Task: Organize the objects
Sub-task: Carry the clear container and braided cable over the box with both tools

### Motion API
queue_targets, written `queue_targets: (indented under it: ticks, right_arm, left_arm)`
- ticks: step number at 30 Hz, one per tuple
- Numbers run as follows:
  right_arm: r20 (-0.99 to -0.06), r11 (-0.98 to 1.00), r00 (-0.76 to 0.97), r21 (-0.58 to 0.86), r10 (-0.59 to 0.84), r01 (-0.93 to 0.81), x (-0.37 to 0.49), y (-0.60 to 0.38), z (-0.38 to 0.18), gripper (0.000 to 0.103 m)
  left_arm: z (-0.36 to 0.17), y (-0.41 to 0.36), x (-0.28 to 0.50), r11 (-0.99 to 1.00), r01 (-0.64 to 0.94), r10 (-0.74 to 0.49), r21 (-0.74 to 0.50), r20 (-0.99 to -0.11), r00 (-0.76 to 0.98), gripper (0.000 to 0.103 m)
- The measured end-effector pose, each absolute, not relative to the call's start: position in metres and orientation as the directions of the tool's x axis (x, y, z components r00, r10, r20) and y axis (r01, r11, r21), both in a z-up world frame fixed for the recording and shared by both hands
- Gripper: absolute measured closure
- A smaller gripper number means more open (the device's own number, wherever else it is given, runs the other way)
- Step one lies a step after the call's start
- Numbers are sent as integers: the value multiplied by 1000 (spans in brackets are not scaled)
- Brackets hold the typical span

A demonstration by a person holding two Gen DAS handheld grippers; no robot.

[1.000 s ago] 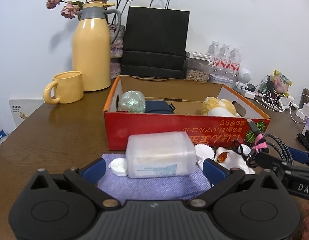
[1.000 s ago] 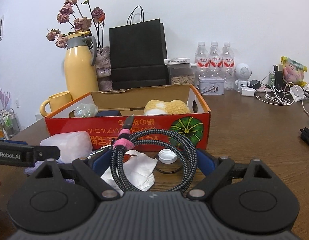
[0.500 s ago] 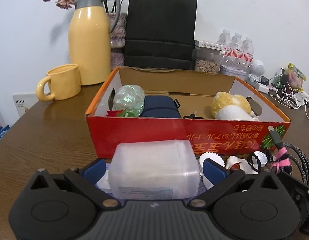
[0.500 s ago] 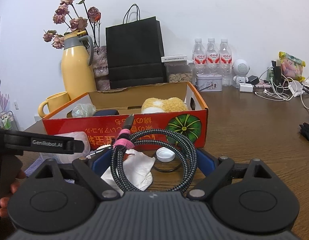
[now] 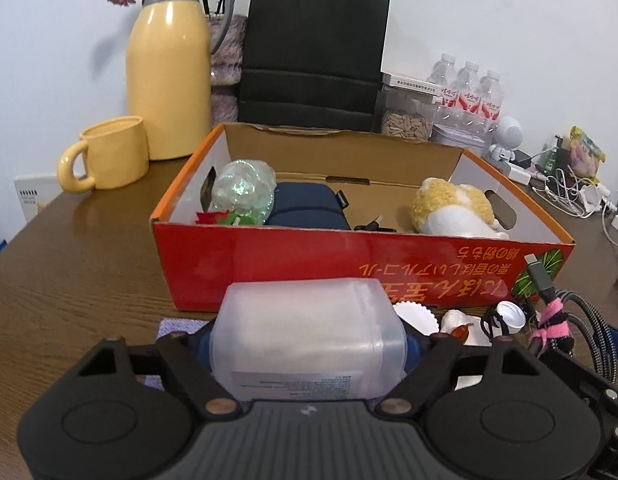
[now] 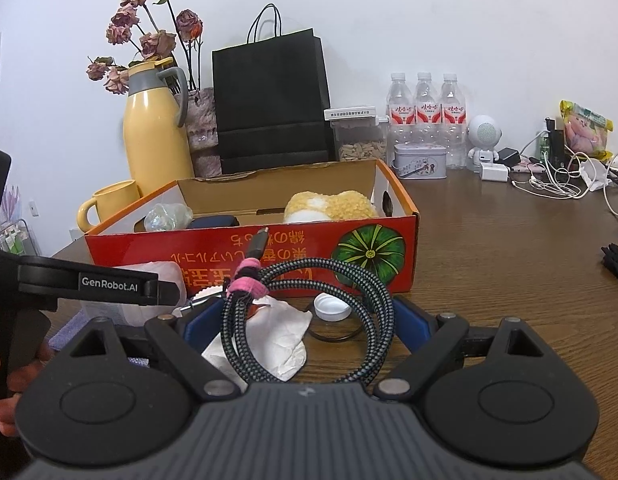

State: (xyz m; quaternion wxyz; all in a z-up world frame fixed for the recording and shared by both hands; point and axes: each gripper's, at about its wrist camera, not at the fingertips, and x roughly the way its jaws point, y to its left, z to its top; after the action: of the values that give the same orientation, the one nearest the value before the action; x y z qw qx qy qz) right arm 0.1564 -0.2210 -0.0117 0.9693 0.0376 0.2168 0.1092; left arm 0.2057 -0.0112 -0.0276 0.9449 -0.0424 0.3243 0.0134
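Left gripper (image 5: 307, 344): jaws have just been closing and now clamp the translucent plastic container (image 5: 307, 338) from both sides, blue pads against its ends; it sits over the purple cloth (image 5: 177, 326), just in front of the red cardboard box (image 5: 349, 268). My right gripper (image 6: 305, 316) has the coiled braided cable (image 6: 309, 316) between its blue fingers; whether the pads press the coil I cannot tell. Under the coil lie a crumpled white tissue (image 6: 269, 344) and, beside it, a white bottle cap (image 6: 331, 307) on the wooden table (image 6: 509, 280). Inside the box: a clear crinkled wrap (image 5: 243, 192), a navy pouch (image 5: 305, 210), a yellow plush toy (image 5: 453, 210). Behind the box stand a yellow mug (image 5: 109, 154), a yellow thermos (image 5: 169, 64) and a black paper bag (image 5: 315, 48).
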Motion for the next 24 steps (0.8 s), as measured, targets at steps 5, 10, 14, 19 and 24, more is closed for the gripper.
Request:
queue_targets:
  ticks: [5,10,14,19,24]
  right_arm:
    - [-407,974,885,115,227,-197,156,-221,-11,13]
    - [-382,972,894,107,233,-208,149,-220,-10,13]
    - [-368,971,898,98,239,-218,146,-218,-9,13]
    - [-360,967,898,105,255,-232,149,-216,-3,13]
    - [-329,964,907,98,265,-246,158,-211,13,13]
  left_arm:
    - [-24,-11,200,996,-53,4,-66,-596,803,22]
    - [-19,-8,188,996,-52,-1,-76,-571,821,22]
    - [-13,-5,174,996,-39,-14,-86,-536,844,22]
    - [8,-3,158,996,-18,-26,-92,-457,889,22]
    - [28,-7,160,996,1,-36,-87,-404,914,22]
